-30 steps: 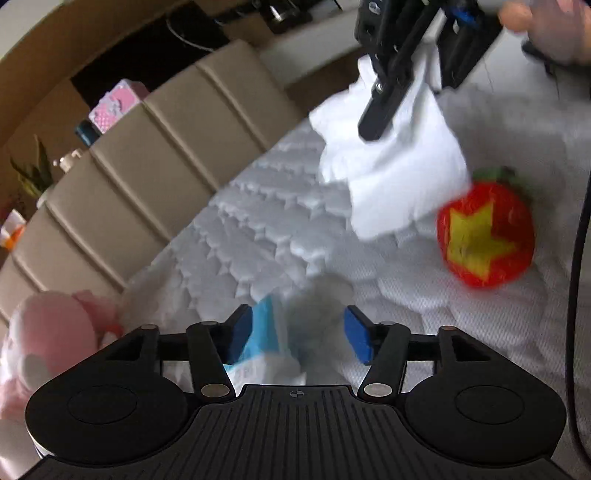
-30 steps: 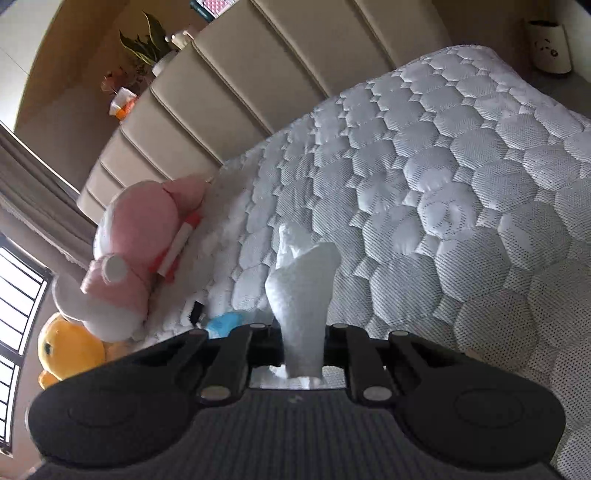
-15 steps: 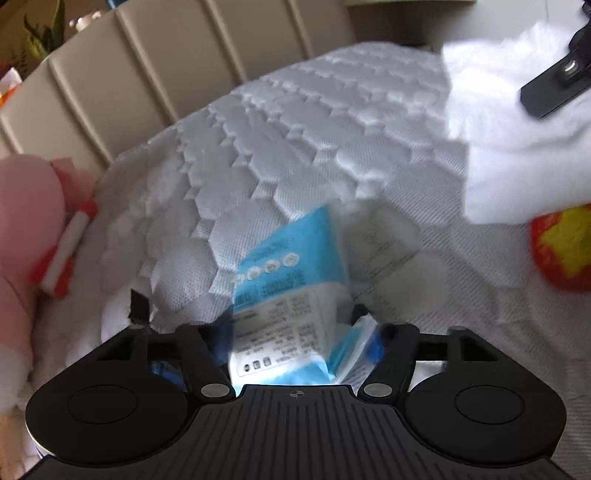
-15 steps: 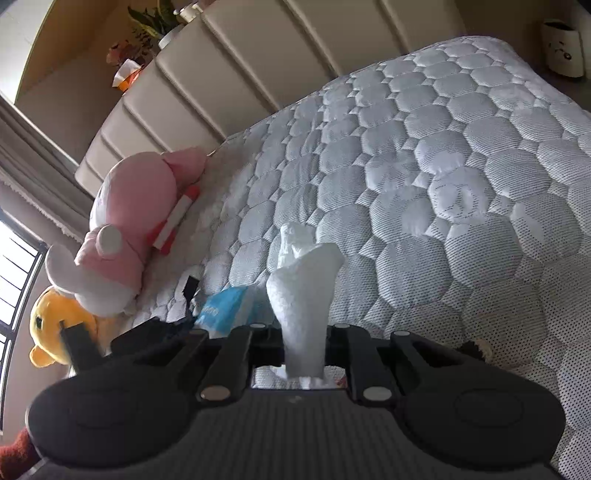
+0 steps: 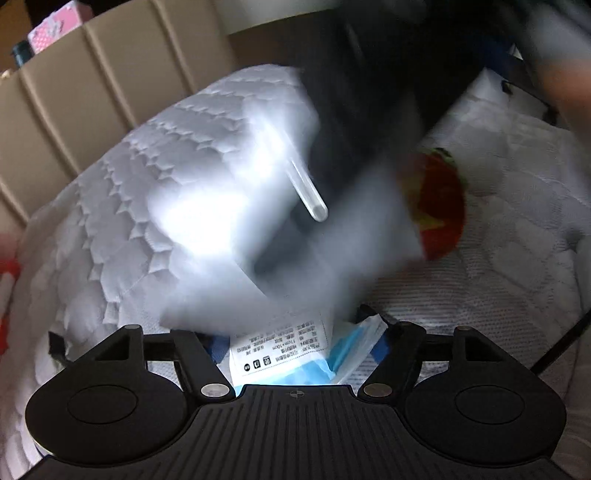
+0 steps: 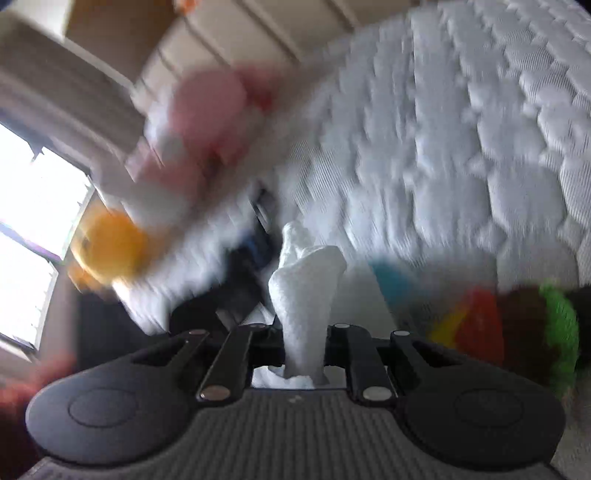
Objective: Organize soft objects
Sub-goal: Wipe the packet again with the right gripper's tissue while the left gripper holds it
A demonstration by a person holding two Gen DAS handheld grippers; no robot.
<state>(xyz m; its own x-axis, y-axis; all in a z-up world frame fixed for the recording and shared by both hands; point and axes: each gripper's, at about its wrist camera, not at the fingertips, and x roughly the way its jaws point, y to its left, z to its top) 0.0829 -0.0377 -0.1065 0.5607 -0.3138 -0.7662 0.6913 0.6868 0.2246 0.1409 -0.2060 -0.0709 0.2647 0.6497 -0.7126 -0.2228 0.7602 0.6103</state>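
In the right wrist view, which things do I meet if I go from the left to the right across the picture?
Window → yellow plush → pink plush → white tissue in the right gripper → red strawberry plush.

Quilted white bed [image 6: 480, 155], beige headboard [image 5: 92, 92], bright window [image 6: 33, 221]

Quilted white mattress [image 6: 480, 155] fills both views. Beige padded headboard [image 5: 92, 92] stands behind it. A pink patterned box [image 5: 55, 24] sits beyond the headboard. Bright window [image 6: 33, 229] at left.
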